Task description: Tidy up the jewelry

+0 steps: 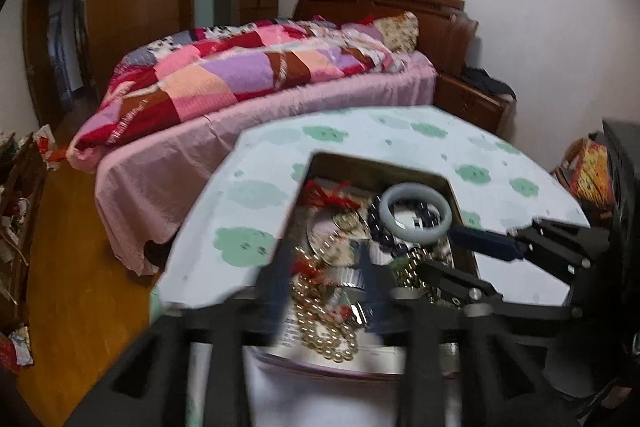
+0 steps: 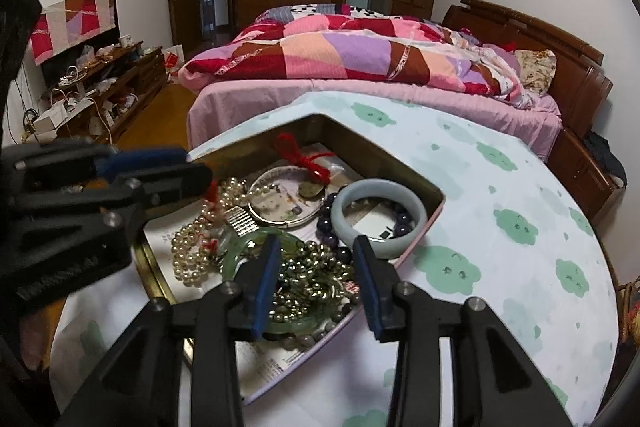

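Jewelry lies heaped in an open tin box (image 2: 434, 201) on the cloud-print tabletop (image 2: 500, 187): a pale jade bangle (image 2: 378, 213) at 2 o'clock in the tin, pearl strands (image 2: 192, 247) at 9, a green bangle (image 2: 240, 251) under dark beads (image 2: 316, 267). The right gripper (image 2: 316, 279) hovers with jaws apart over the beads, holding nothing. The left gripper (image 1: 324, 283), blurred, also has its jaws apart over the pearls. I judge sorting is in hand, though whether early or late cannot be told. Tin walls crowd any pick; open tabletop lies at 3 o'clock
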`<move>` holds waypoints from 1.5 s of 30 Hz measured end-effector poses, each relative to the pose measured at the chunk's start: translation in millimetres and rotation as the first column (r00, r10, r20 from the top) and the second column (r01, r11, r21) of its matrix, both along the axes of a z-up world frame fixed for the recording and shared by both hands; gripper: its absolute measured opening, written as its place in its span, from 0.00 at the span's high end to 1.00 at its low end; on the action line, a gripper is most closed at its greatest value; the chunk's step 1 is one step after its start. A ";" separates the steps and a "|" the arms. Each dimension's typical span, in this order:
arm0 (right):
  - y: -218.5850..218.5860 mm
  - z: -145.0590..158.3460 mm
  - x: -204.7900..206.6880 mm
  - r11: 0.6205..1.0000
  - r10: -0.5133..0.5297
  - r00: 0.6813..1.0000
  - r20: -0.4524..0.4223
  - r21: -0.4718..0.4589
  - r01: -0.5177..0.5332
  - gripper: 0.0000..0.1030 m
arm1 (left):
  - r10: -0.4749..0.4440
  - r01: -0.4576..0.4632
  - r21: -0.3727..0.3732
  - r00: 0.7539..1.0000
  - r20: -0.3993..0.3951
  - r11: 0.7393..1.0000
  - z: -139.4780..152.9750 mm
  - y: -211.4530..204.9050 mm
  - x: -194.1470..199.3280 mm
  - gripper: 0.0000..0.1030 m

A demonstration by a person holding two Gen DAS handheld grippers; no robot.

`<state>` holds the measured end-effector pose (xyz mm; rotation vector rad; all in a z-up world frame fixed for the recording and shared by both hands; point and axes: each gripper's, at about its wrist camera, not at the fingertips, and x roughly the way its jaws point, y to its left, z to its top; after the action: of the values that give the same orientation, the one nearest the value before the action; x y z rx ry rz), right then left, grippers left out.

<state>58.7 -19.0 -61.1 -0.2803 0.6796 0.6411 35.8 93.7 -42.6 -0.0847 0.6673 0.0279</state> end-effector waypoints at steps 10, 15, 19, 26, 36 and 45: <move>-28.8 34.8 -20.7 0.995 -0.038 0.998 0.042 0.097 0.034 0.35 | 0.061 -0.062 0.011 0.992 0.108 0.998 38.7 6.3 -22.5 0.26; -35.2 49.1 -30.1 0.991 -0.043 0.996 0.077 0.126 0.033 0.32 | 0.058 -0.062 0.024 0.990 0.130 0.998 48.8 1.5 -29.2 0.26; -39.6 52.6 -29.4 0.990 -0.053 0.995 0.086 0.135 0.041 0.32 | 0.055 -0.060 0.026 0.988 0.142 0.998 53.1 0.6 -31.6 0.25; -45.7 56.2 -31.2 0.988 -0.078 0.992 0.101 0.138 0.063 0.27 | 0.059 -0.063 0.025 0.988 0.146 0.998 54.6 0.3 -33.3 0.25; -46.9 60.4 -35.5 0.990 -0.072 0.991 0.115 0.131 0.057 0.26 | 0.055 -0.061 0.029 0.986 0.155 0.998 59.2 -3.6 -35.4 0.25; -49.0 61.8 -36.9 0.989 -0.073 0.990 0.121 0.135 0.056 0.24 | 0.062 -0.067 0.029 0.986 0.154 0.997 62.4 -3.7 -36.0 0.25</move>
<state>21.8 -68.0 0.7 -0.1742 0.5213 0.5983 -0.2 90.0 19.8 -0.0751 0.5098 0.0943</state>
